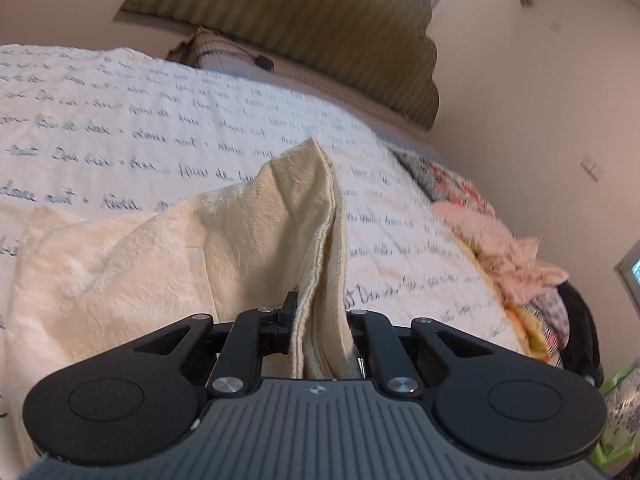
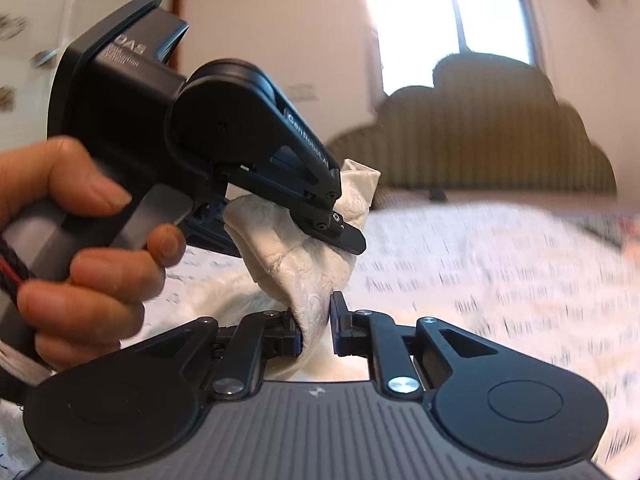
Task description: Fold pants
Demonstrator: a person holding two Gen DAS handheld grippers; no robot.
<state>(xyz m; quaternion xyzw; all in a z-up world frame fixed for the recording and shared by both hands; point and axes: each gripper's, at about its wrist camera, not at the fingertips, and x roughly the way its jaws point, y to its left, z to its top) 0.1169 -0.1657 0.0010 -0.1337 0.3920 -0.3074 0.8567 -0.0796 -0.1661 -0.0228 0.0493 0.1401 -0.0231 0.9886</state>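
Left gripper (image 1: 316, 320) clamped on one cream pants (image 1: 168, 248) hem, frame centre; right gripper (image 2: 316, 320) pinching same pants (image 2: 308, 264); two grippers, one bedspread (image 1: 120, 120) beneath, one headboard (image 1: 320, 32) top.

Readable lettering on the bedspread and the left gripper

The bedspread (image 1: 120, 128) is printed all over with rows of dark cursive script; fragments such as "douce nuit" and "faire de beaux" seem to repeat, but most words are too loose or blurred to read surely. In the right wrist view the left gripper (image 2: 340, 236) carries white lettering: "Cenrobot.AI" along its upper arm, and "DAs" on the black housing, with a smaller line beneath that is too blurred to read.
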